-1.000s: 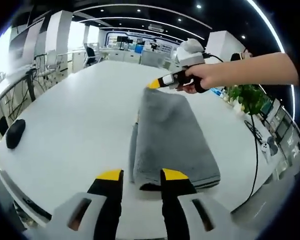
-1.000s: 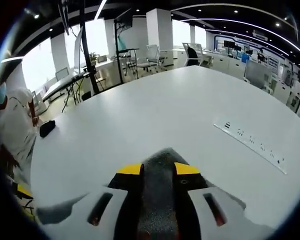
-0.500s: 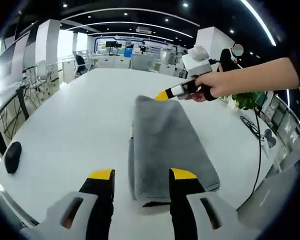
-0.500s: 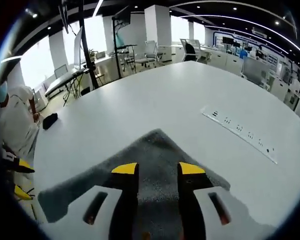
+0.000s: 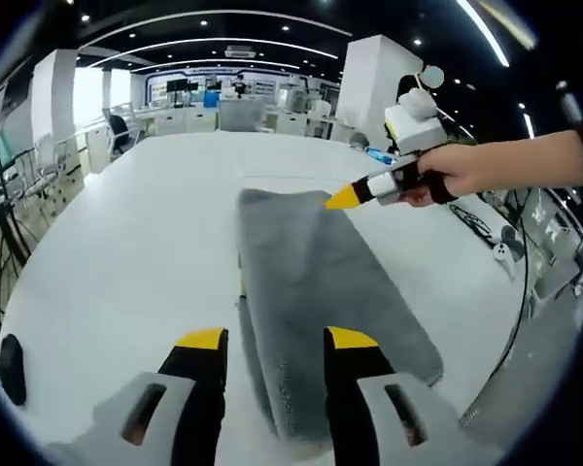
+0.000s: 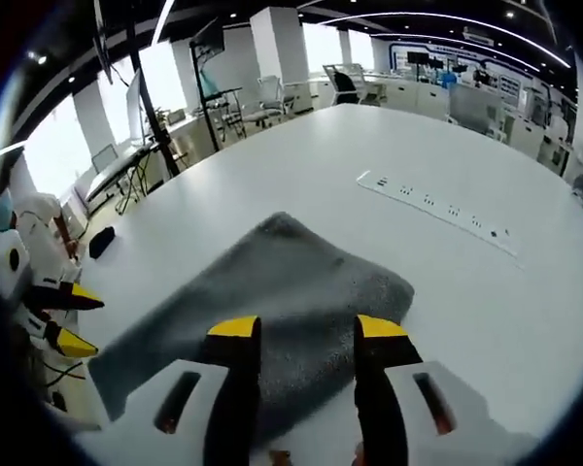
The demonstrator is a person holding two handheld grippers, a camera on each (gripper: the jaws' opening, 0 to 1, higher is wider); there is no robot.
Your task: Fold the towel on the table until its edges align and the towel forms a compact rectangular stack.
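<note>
A grey towel [image 5: 316, 291] lies folded into a long strip on the white table [image 5: 117, 243]. My left gripper [image 5: 275, 340] stands open at the strip's near end, with the towel showing between its yellow tips. Held in a hand, my right gripper [image 5: 348, 198] comes in from the right and hovers at the towel's far right edge. In the right gripper view the towel [image 6: 272, 291] spreads flat under my right gripper [image 6: 308, 328], which is open with nothing pinched. The left gripper [image 6: 76, 320] shows at the towel's far left end.
A black mouse [image 5: 10, 367] lies near the table's left edge, also seen as the mouse [image 6: 102, 241] in the right gripper view. A white power strip [image 6: 432, 204] is set in the table beyond the towel. The table's edge [image 5: 486, 388] drops off close to the towel's right side.
My right gripper has let go of the towel's end, opened wider and drawn back above it; the towel now lies flat. My left gripper has moved forward over the near end.
</note>
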